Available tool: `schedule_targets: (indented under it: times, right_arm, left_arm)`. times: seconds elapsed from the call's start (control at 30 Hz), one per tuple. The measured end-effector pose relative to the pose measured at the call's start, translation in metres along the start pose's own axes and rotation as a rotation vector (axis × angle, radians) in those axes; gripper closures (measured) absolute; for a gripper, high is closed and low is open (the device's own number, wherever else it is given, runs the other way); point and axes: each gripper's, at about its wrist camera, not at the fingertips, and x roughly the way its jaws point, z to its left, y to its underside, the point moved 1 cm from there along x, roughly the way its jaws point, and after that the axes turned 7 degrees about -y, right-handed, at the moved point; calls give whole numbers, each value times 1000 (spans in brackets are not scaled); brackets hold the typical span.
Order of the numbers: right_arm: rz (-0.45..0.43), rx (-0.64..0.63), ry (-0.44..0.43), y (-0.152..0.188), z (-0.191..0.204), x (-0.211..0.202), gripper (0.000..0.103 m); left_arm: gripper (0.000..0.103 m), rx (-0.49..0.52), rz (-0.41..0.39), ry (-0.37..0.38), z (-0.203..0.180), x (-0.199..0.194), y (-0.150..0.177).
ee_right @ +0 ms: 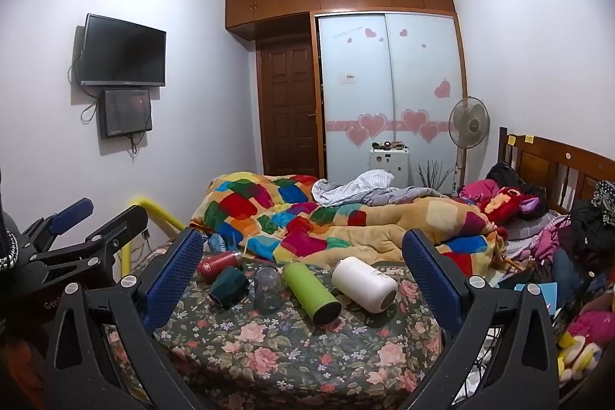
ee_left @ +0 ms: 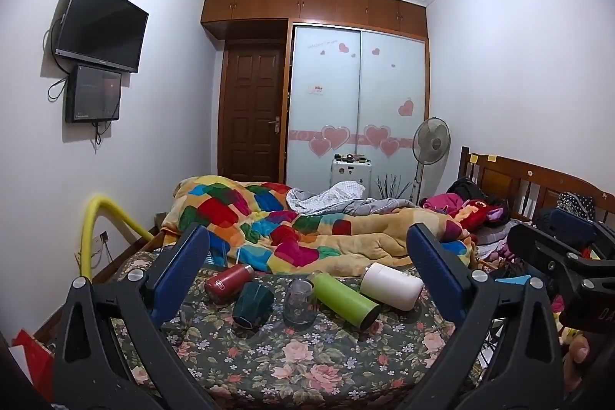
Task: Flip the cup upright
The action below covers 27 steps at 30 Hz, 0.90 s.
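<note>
Progress: nothing is getting flipped yet; both tools are hanging back at the near edge of the floral bedspread (ee_left: pixel 292 364), so the whole job looks to be lying ahead.
Left gripper (ee_left: pixel 307 271): its blue pads are standing wide apart and carrying nothing.
Right gripper (ee_right: pixel 303 275): likewise splayed and carrying nothing, facing the same row of vessels.
Glass cup (ee_left: pixel 300 302): sitting mouth-down in the middle of the row, well short of either tool; I'm judging this the likeliest target.
Green cup (ee_left: pixel 253 304): lying tipped on its side just left of the glass, so it is also waiting to be righted.
Bottles: the red flask (ee_left: pixel 226 281), lime bottle (ee_left: pixel 344 298) and white tumbler (ee_left: pixel 390 286) are all lying on their sides.
Writing: the red flask is showing a small white label, too small to read; the nearer tool body is showing partial letters only, nothing I can make out.
</note>
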Motion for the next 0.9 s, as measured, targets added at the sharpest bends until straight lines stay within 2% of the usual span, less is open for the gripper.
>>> schedule_targets:
  times: [0.9]
  right_arm:
    - [3, 3, 0, 0, -1, -1, 0]
  left_arm:
    - [0, -3, -2, 6, 2, -2, -5]
